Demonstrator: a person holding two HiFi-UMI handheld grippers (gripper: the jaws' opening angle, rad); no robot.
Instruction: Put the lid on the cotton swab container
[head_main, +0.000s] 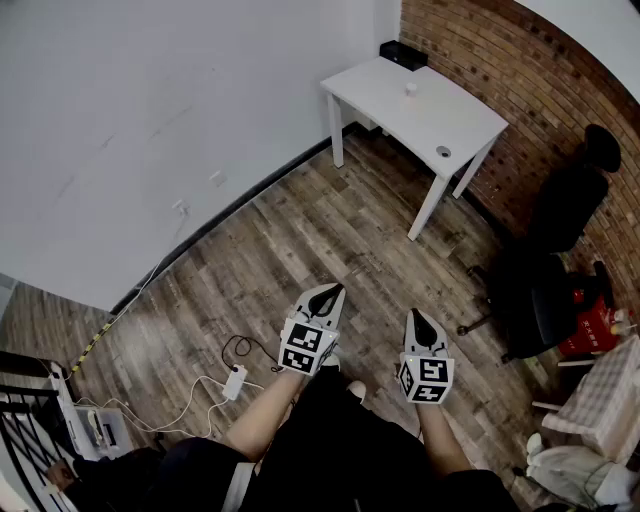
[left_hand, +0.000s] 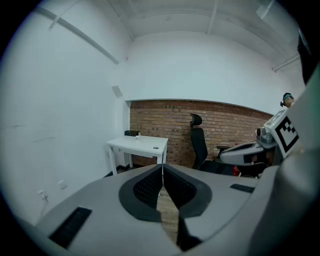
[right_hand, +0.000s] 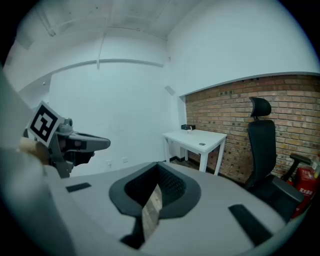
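**Two clenched claws: left gripper (head_main: 335, 290) and right gripper (head_main: 414, 313) hold nothing**

Both hang side by side just above my legs, each with its jaws pressed together at the tips. Wood floor (head_main: 300, 240) lies ahead. Well beyond it stands the white table (head_main: 385, 95). On the table a small white container (head_main: 411, 89) sits toward the back, and a round disc (head_main: 443, 152) lies near the front edge.

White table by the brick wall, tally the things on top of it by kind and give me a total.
Black rectangular box: 1
Small white cylindrical container: 1
Small round grey lid: 1
Total: 3
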